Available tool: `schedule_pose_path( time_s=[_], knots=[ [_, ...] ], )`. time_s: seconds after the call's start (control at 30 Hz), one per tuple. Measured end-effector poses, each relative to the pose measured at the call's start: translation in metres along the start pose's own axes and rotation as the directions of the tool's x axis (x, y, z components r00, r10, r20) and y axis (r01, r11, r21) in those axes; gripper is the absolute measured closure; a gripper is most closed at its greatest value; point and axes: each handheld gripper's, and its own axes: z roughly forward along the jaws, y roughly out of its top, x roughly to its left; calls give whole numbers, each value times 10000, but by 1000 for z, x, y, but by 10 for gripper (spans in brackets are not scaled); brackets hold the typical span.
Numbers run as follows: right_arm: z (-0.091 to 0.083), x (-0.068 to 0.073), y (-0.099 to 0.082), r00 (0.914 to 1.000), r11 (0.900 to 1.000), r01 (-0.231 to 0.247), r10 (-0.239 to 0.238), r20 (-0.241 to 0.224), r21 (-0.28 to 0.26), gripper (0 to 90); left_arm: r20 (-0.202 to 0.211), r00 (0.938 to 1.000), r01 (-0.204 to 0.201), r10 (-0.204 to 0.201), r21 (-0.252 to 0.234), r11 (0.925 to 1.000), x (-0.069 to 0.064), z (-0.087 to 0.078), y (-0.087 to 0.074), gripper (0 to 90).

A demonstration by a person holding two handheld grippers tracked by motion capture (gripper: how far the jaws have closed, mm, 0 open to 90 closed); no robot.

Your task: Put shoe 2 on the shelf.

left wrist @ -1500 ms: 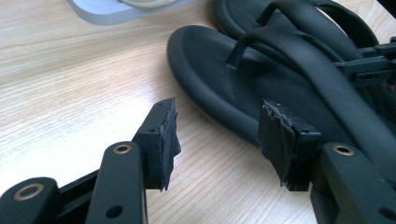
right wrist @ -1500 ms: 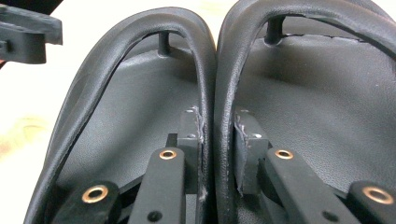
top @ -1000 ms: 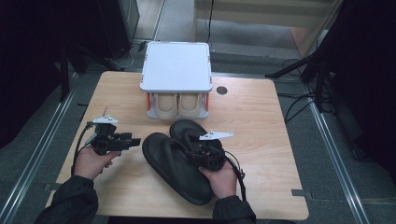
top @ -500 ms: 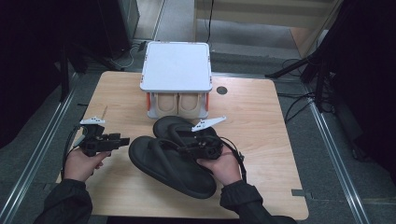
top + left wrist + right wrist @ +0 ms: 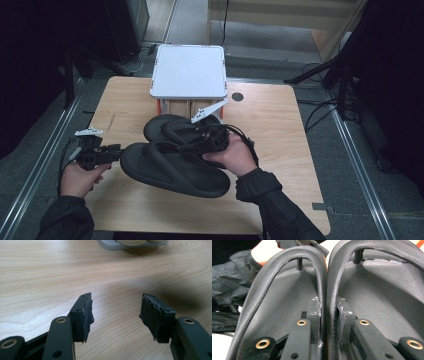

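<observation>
Presently catalogued, with handling notes:

1. Pair of black, soft-soled rubber flip-flop sandals, side by side over the middle of the light wooden table (image 5: 280,130). Nearer sandal (image 5: 175,170) towards the near edge, farther sandal (image 5: 165,127) towards the far edge. Uncertain whether clear of the wood or resting on it by the heels.
2. Right gripper (image 5: 328,305), also (image 5: 197,141). Jaws narrow, pinching the two inner straps (image 5: 322,277) together, one from each sandal. Pads low on the straps, not far behind the toe posts.
3. Left gripper (image 5: 116,312), also (image 5: 116,150). Near the left edge, beside the nearer sandal, jaws wide, nothing between them, bare wood beneath.
4. White flat-topped square rack on orange-trimmed legs (image 5: 189,70), centre of the far edge, pale rounded items on its lower level.

Handling, as judged:
- Keep the pinch firm and even. Two straps in one bite, so likely to slip unequally if eased.
- Lift straight up before travelling, so that the heels clear the wood without dragging.
- Hold the wrist level, as hanging soles probably swing and twist.
- Bring item 3 under or against the nearer sole for support if sagging begins.
- Approach item 4 low and square if bound for its lower level.
</observation>
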Motion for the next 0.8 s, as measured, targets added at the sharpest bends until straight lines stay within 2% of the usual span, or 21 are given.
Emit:
schedule_pose_path(
  time_s=[0.13, 0.5, 0.8],
  knots=[
    [-5, 2, 19, 9997, 9999, 126, -126, -194, 10, 763, 13, 10000, 10, -10, 39, 10000, 0, 0, 0, 430],
    [-26, 5, 61, 9993, 9994, 298, -302, -231, -165, 763, 26, 10000, -8, 8, 62, 10000, 0, 1, -1, 428],
    [-37, -11, 92, 9973, 9992, -96, 123, 720, -380, 763, 64, 10000, -9, 9, 41, 10000, 0, 2, -1, 428]
  ],
)
